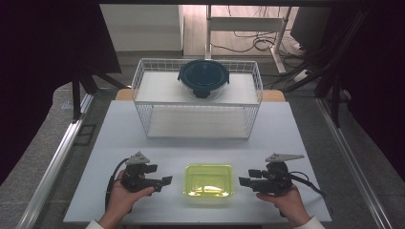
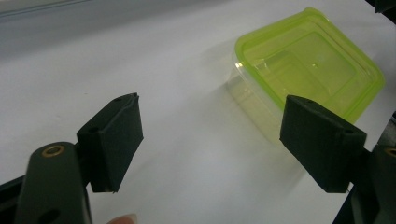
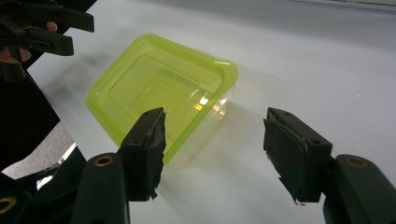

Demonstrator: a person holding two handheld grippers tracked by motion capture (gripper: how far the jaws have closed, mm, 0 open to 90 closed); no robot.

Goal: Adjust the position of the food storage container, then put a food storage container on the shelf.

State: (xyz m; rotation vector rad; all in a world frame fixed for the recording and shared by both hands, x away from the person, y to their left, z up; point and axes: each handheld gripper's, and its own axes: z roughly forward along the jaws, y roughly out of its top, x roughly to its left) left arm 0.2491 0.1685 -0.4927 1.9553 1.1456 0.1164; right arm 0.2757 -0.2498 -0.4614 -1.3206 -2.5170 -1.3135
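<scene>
Both grippers I hold open, empty: left gripper (image 1: 165, 181), right gripper (image 1: 241, 181), either side of the lidded yellow-green container (image 1: 208, 181) on the bench (image 1: 119, 138), neither touching it.

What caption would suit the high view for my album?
Two open hand-held grippers, left gripper and right gripper, flank a lime-green lidded container.

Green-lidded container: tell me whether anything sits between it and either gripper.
Nothing visible does. The green-lidded container sits on the white table between the left gripper and the right gripper, with bare tabletop on both sides. Both grippers' jaws stand open, touching nothing.
</scene>
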